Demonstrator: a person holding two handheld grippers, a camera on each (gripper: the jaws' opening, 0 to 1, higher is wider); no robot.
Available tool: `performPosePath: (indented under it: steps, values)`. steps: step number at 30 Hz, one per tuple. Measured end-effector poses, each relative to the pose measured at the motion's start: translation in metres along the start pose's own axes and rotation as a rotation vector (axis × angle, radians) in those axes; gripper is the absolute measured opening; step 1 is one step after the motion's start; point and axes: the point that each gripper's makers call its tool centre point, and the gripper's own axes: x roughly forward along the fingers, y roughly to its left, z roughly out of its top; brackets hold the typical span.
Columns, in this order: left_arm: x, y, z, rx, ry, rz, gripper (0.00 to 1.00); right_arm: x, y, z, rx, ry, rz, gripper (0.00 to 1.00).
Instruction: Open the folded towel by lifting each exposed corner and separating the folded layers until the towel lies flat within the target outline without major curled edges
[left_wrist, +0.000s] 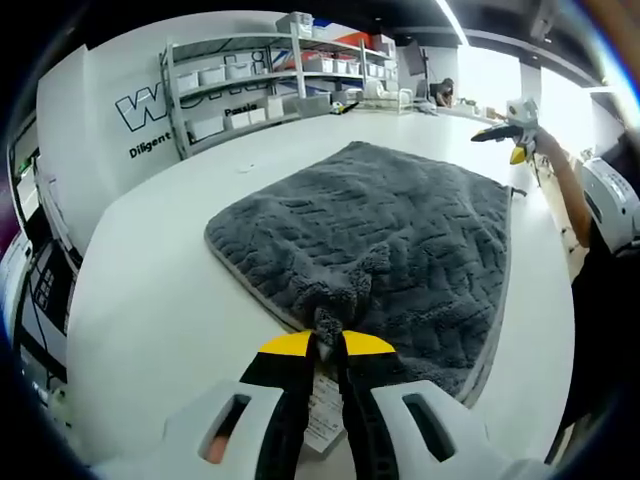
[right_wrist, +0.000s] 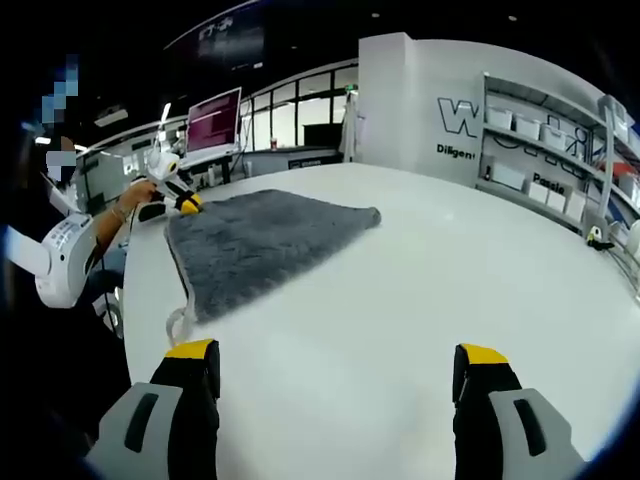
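Left gripper view has the left gripper (left_wrist: 328, 338) clamped on a bunched corner of the grey towel (left_wrist: 400, 230), its yellow-tipped jaws pressed together around the pile, with a white label (left_wrist: 322, 412) hanging just beneath. The towel lies spread on the white table (left_wrist: 150, 290), mostly flat, though this near corner is puckered upward. In the right gripper view the right gripper (right_wrist: 335, 362) hovers over bare table with its jaws wide apart, holding nothing, well clear of the towel's edge. The step in hand looks like pulling out the last corner; next, the pinched corner likely needs drawing outward and laying down so the pucker smooths, and the free gripper could steady or tug the opposite edge. No outline is clear on the table. Shelves with bins (left_wrist: 260, 75) stand at the far side, well away; nothing blocks the towel.
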Motion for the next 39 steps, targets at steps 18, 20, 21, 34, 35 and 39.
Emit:
performPosePath:
  steps: [18,20,21,34,35,39]
  values:
    - [-0.016,0.019,-0.015,-0.015,0.026,0.025,0.09,0.003,0.005,-0.001,-0.003,0.012,0.023,0.99]
    - [-0.017,0.021,-0.017,-0.018,0.026,0.027,0.09,0.003,0.004,-0.002,-0.001,0.013,0.020,0.99]
    - [-0.018,0.022,-0.017,-0.020,0.028,0.028,0.09,0.003,0.005,-0.003,-0.001,0.015,0.020,0.99]
    - [-0.029,0.033,-0.029,-0.024,0.066,0.043,0.09,0.005,0.006,-0.005,0.001,0.017,0.021,0.99]
    - [-0.030,0.034,-0.029,-0.025,0.069,0.045,0.09,0.005,0.006,-0.005,0.000,0.018,0.020,0.99]
    - [-0.033,0.038,-0.032,-0.031,0.074,0.056,0.10,0.005,0.006,-0.005,0.001,0.021,0.020,0.99]
